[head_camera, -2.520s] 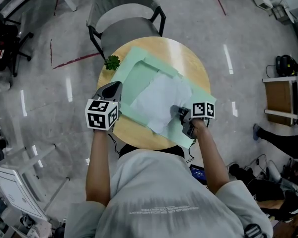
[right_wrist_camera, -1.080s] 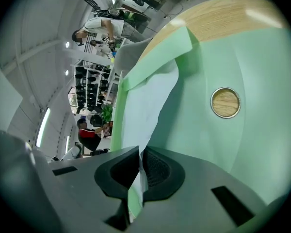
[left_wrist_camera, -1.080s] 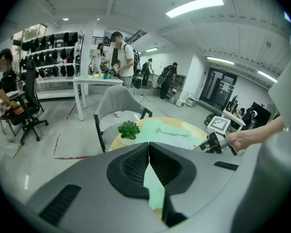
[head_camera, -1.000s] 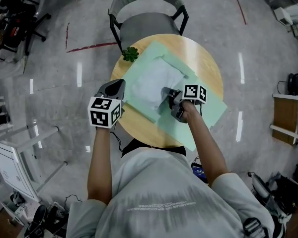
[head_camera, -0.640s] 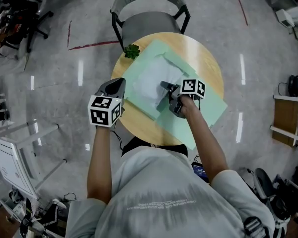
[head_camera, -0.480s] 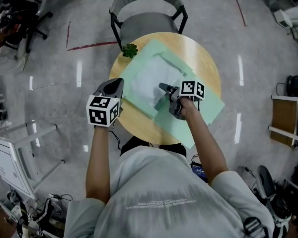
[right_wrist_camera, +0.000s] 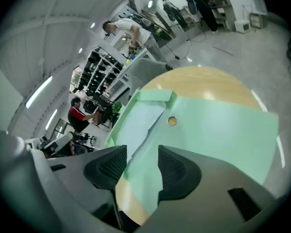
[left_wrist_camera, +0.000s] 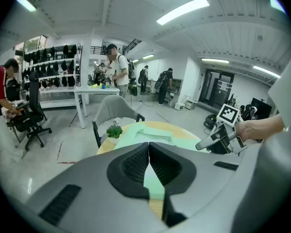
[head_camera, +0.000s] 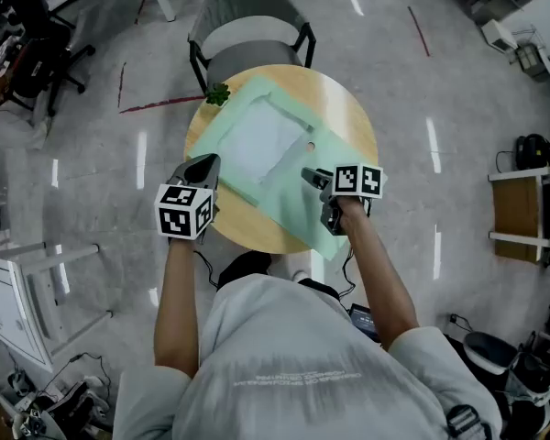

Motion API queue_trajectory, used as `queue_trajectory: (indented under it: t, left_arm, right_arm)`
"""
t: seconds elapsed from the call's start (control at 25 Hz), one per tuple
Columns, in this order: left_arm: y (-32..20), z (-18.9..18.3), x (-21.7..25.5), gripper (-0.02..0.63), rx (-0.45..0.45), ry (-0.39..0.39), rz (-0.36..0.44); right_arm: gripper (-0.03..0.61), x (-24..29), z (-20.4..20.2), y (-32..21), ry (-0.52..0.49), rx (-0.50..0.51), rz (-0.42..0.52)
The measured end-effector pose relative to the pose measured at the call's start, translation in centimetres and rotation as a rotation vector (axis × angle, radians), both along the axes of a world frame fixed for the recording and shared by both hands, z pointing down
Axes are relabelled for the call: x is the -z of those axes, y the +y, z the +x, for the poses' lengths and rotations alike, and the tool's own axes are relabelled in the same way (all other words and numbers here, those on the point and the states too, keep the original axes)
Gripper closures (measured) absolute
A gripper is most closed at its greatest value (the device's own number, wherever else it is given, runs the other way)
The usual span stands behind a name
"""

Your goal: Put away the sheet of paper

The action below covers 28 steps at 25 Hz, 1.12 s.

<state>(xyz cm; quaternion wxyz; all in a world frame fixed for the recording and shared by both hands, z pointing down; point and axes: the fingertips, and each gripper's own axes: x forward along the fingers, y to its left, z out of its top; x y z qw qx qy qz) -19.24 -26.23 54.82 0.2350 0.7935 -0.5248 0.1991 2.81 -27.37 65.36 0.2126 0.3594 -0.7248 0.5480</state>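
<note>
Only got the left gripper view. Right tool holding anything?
Observer: No. The right tool is opening, its jaws apart above the mint green folder, and its pads touch nothing.
Operator: Where's the sheet?
Observer: The white sheet of paper lies in the folder, one edge under a green layer.
Operator: Folder fully on the table?
Observer: No, its near right corner sticks out past the edge of the round wooden table.

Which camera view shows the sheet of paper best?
The head view: the sheet of paper is seen from above, lying in the open green folder. The right gripper view shows it slanted and only in part. The left gripper view shows only the folder's edge.
</note>
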Motion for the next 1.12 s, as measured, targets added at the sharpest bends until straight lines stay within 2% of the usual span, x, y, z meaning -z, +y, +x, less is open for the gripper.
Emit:
queue_trajectory:
  t: [0.16,0.28,0.6,0.88,1.12]
  left_arm:
    - [2.4,3.0,4.3,0.594,-0.011,-0.025,0.086]
    - [4.4,4.6,8.3,0.594,-0.014,-0.058,0.166]
    - [12.0,8.2,19.2,0.594,-0.020,-0.178,0.409]
    - [19.6,10.9,26.0,0.594,-0.029,-0.234,0.556]
    - [24.5,13.3,28.8,0.594,-0.068,-0.265,0.634]
  right_arm:
    - [0.433,6.3,5.5,0.8,0.208,0.077,0.268]
    - [0.540,12.5,7.4,2.0,0.271,0.149,0.470]
    - [0.551,27.4,10.6,8.9,0.358,0.272,0.914]
    - [0.551,36.6,12.1,16.2,0.336,0.302,1.149]
    - [0.551,40.9,12.5,21.9,0.309,0.314,1.263]
